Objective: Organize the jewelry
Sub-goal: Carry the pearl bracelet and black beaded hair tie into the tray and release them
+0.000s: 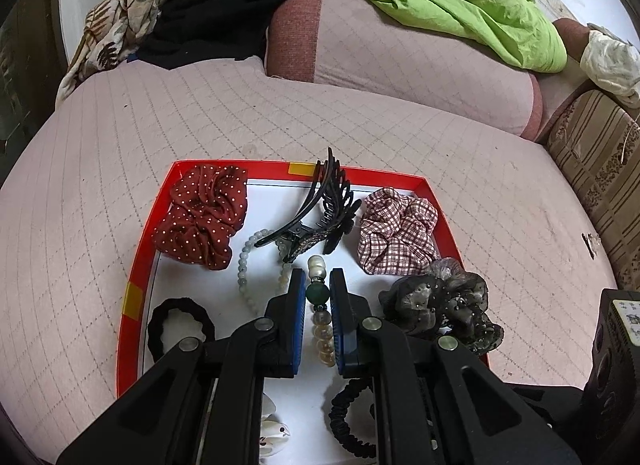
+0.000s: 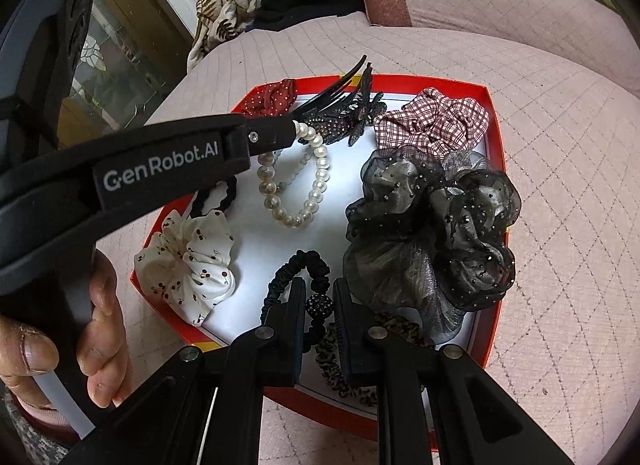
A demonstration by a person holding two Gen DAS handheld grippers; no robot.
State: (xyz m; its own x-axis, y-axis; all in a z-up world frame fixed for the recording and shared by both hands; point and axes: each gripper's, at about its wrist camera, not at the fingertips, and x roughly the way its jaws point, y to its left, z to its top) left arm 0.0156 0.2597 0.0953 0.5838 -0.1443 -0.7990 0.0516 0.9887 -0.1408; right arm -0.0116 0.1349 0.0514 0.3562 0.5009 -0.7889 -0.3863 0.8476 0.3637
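A red-rimmed tray [image 1: 136,269] with a white floor lies on the pink bed; it also shows in the right wrist view [image 2: 494,133]. My left gripper [image 1: 317,293] is shut on a pearl bracelet [image 1: 323,339] at its green bead, holding it over the tray; the bracelet [image 2: 316,189] hangs in a loop in the right wrist view. My right gripper [image 2: 319,299] is shut on a black hair tie [image 2: 292,269] at its studded black bead, low over the tray's near side.
The tray holds a red dotted scrunchie [image 1: 200,217], a checked scrunchie [image 1: 396,233], a black claw clip [image 1: 316,209], a grey organza scrunchie [image 2: 432,229], a white cherry scrunchie [image 2: 192,261], a leopard hair tie [image 2: 340,365] and a pale bead bracelet [image 1: 245,265]. Pillows and clothes lie behind.
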